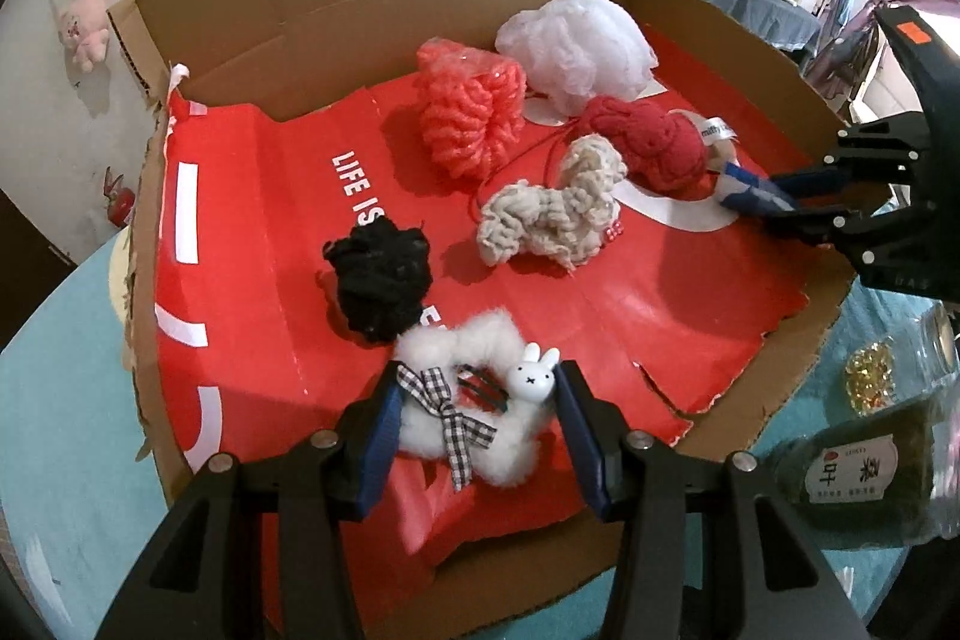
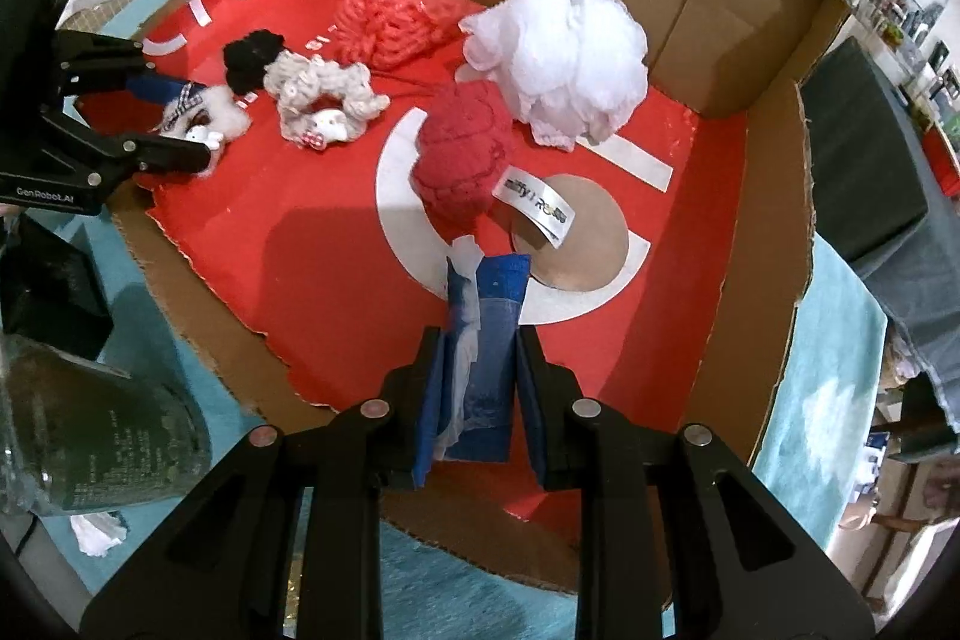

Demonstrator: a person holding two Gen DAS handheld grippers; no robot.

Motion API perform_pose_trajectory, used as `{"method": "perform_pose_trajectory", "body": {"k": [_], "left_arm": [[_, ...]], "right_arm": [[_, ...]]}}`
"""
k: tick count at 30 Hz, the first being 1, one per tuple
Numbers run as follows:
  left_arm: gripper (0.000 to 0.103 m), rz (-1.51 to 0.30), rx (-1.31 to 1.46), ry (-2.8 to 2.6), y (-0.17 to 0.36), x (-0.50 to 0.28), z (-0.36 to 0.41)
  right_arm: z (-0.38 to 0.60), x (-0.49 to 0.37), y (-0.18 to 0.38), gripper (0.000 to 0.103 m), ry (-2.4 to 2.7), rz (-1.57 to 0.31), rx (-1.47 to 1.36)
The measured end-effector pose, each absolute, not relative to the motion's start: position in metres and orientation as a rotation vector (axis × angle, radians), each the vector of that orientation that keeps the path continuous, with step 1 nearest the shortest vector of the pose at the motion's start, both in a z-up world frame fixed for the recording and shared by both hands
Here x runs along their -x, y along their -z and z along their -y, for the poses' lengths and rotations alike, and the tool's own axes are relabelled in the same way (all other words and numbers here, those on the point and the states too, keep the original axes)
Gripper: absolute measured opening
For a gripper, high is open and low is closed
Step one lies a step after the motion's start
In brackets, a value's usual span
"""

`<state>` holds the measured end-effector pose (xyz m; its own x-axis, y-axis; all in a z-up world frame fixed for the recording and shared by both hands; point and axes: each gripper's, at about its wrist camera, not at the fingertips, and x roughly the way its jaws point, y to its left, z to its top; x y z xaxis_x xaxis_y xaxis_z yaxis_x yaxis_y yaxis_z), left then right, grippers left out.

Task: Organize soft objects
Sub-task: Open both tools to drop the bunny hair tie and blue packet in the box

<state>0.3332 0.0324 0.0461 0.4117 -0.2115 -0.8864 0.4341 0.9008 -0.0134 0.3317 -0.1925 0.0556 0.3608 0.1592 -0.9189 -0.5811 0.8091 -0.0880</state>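
Note:
My left gripper [image 1: 477, 418] is shut on a white fluffy scrunchie [image 1: 480, 436] with a checked bow and a small rabbit charm, low over the red sheet [image 1: 270, 232] lining the cardboard box [image 1: 360, 10]. In the right wrist view that scrunchie [image 2: 225, 115] sits in the left gripper [image 2: 186, 118]. My right gripper [image 2: 483, 340] is shut on a blue packet [image 2: 498, 316] with white tissue sticking out, beside a red knitted piece [image 2: 462, 154]. Further in lie a black scrunchie [image 1: 381, 274], a beige scrunchie [image 1: 552, 214], a coral yarn scrunchie [image 1: 471, 112] and a white mesh pouf [image 1: 576, 40].
The box has tall walls at the back and sides and a torn, low front edge. It rests on a teal cloth [image 1: 66, 460]. A glass jar [image 1: 864, 466] of dark green contents lies outside the box near my grippers. A pink plush [image 1: 84, 22] hangs on the wall.

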Motion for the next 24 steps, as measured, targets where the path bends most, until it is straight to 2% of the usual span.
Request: {"method": "perform_pose_trajectory", "body": {"k": [24], "left_arm": [[0.056,-1.058,-0.228,0.392,-0.049,-0.334,-0.031]], "right_arm": [[0.185,-0.342,-0.048,0.025,-0.447,-1.124,0.463]]}}
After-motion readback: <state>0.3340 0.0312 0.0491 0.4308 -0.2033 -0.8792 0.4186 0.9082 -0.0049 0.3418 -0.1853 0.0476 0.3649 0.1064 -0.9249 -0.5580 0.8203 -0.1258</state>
